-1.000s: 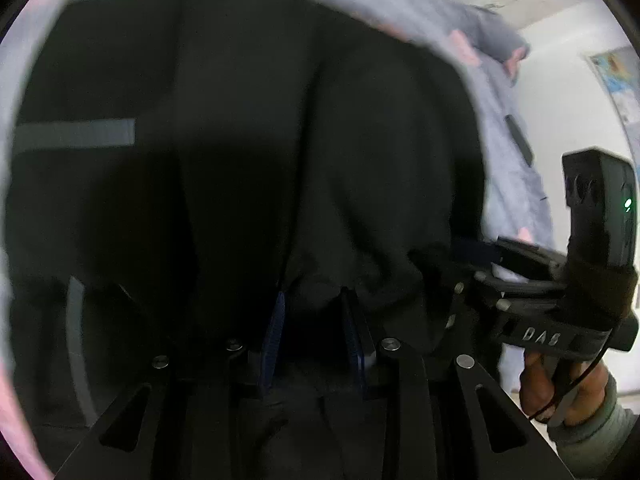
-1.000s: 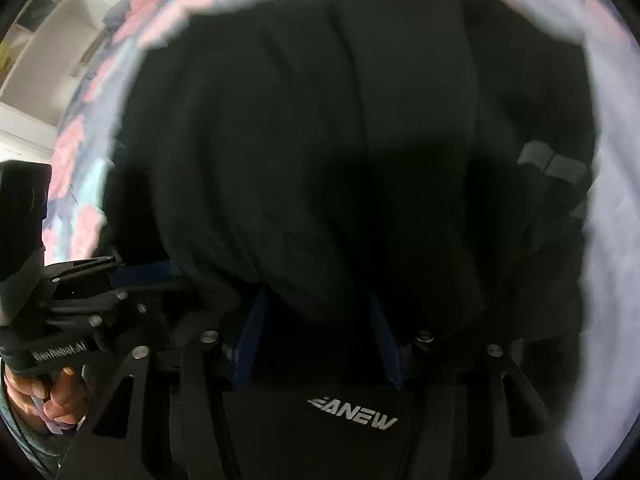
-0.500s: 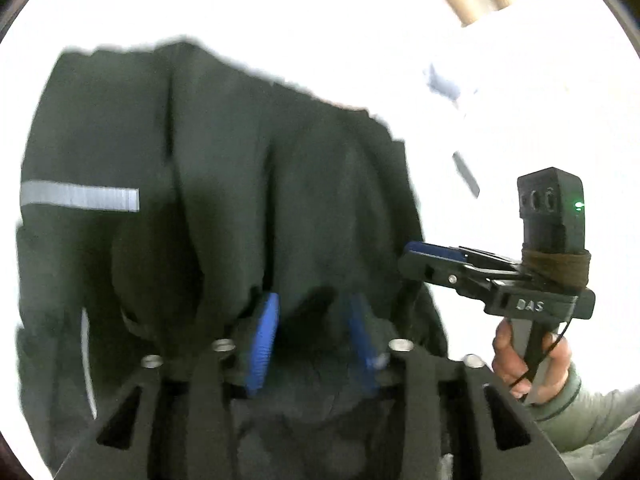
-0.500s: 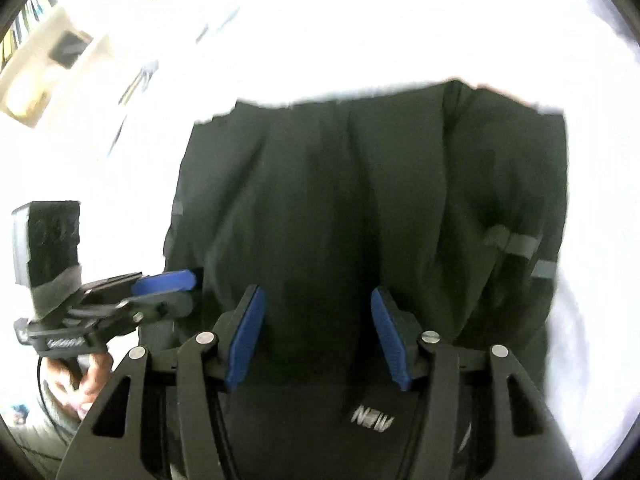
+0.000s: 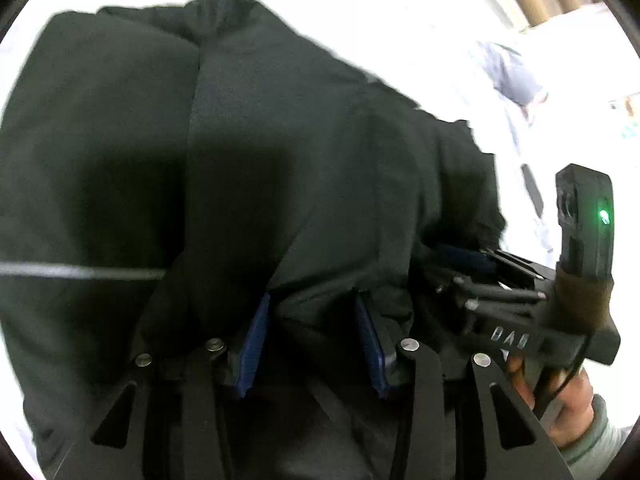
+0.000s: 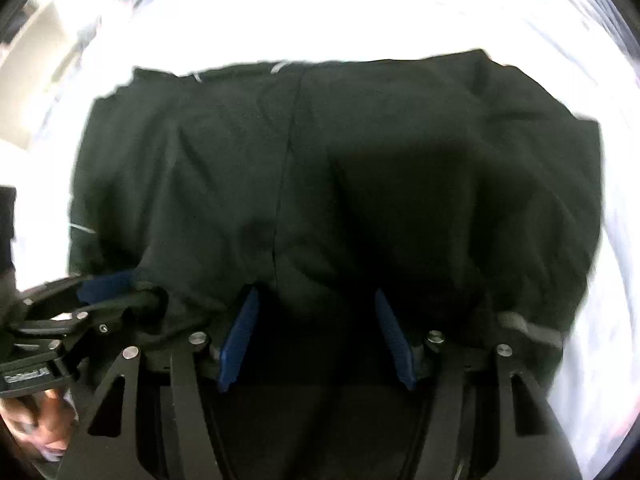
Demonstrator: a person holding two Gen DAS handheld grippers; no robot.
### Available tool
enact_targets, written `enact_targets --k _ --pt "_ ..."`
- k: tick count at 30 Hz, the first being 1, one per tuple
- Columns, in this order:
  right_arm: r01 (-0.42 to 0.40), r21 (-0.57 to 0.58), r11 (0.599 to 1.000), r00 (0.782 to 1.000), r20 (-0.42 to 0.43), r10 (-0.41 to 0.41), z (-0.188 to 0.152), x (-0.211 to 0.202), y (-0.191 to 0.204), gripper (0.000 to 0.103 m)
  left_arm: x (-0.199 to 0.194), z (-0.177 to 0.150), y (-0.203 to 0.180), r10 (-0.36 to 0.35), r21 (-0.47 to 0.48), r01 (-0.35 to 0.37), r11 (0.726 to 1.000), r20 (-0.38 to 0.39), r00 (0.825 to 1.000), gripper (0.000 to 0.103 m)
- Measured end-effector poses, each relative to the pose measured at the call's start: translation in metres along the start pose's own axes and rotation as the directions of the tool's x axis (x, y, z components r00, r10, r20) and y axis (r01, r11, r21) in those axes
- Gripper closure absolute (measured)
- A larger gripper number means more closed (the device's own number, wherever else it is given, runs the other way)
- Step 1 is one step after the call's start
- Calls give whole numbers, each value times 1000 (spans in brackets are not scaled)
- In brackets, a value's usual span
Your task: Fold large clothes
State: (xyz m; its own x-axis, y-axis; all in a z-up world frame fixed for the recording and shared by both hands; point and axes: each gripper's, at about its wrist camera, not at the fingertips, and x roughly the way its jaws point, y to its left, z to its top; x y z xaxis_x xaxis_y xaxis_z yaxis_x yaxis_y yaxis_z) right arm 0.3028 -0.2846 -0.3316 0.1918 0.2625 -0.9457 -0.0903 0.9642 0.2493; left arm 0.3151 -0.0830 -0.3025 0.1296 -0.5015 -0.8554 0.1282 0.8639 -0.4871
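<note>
A large black garment (image 5: 248,152) with a thin grey stripe fills the left wrist view; it also fills the right wrist view (image 6: 320,168). It lies over a bright white surface. My left gripper (image 5: 312,308) has blue pads spread apart, with a fold of the black cloth bunched between them. My right gripper (image 6: 316,308) also has blue pads spread apart with cloth between them. The right gripper shows at the right of the left wrist view (image 5: 460,264), at the garment's edge. The left gripper shows at the left of the right wrist view (image 6: 108,284).
The overexposed white bed surface (image 6: 360,12) surrounds the garment. A grey piece of clothing (image 5: 516,80) lies at the far right of the left wrist view. A hand (image 5: 560,396) holds the right gripper's handle.
The garment was lifted up half a second ago and has come back down close to both cameras. It fills more of each view. The two grippers stay side by side at its near edge.
</note>
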Motion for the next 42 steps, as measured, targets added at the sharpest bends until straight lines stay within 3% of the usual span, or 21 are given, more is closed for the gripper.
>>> enact_targets --k 4,6,8,11,13,15,18,20,23,26,30,37,40,42 --pt "-52 -29 998 990 130 56 -42 -68 15 38 -50 -41 -21 -59 37 56 998 77 995 58" --pt "-75 -58 996 986 148 83 -62 -76 30 38 -69 -65 -31 -93 46 89 995 101 991 57" --pt "-87 -76 993 990 108 95 -78 -60 37 38 -59 -82 -34 -55 34 53 998 72 996 57" --pt "12 -116 993 998 -59 -19 -88 14 34 38 1 -90 -18 70 -26 -73 997 -86 994 57" --pt "13 -137 991 999 -42 -19 -90 24 33 38 23 -94 -6 68 -95 -80 992 -118 991 59" --pt "-2 -126 992 999 -38 -2 -92 10 37 38 13 -96 -10 61 -135 -71 988 -79 995 59" --pt "-116 -78 990 993 -36 114 -107 -20 27 38 -14 -112 -19 41 -113 -42 993 -13 999 60" --pt "-151 -43 988 988 -39 149 -126 -37 13 38 -37 -135 -23 35 -108 -33 994 15 999 59" --pt "-145 -29 989 989 -41 143 -163 -60 -13 36 -74 -175 -20 55 -136 -46 990 67 996 59" --pt "-140 9 990 989 -45 140 -194 -78 -41 36 -111 -216 -6 58 -229 -24 973 144 988 59" --pt "-110 62 992 993 -37 113 -214 -90 -79 35 -152 -258 21 112 -320 -39 947 213 971 59" --pt "-83 186 979 996 -8 86 -261 -119 -110 33 -185 -282 65 186 -376 -95 922 214 959 58" --pt "-102 256 961 994 -19 110 -278 -118 -114 33 -203 -289 89 197 -398 -96 912 222 955 57" --pt "-101 286 953 994 -19 112 -287 -114 -114 33 -210 -295 102 188 -414 -82 906 221 957 41"
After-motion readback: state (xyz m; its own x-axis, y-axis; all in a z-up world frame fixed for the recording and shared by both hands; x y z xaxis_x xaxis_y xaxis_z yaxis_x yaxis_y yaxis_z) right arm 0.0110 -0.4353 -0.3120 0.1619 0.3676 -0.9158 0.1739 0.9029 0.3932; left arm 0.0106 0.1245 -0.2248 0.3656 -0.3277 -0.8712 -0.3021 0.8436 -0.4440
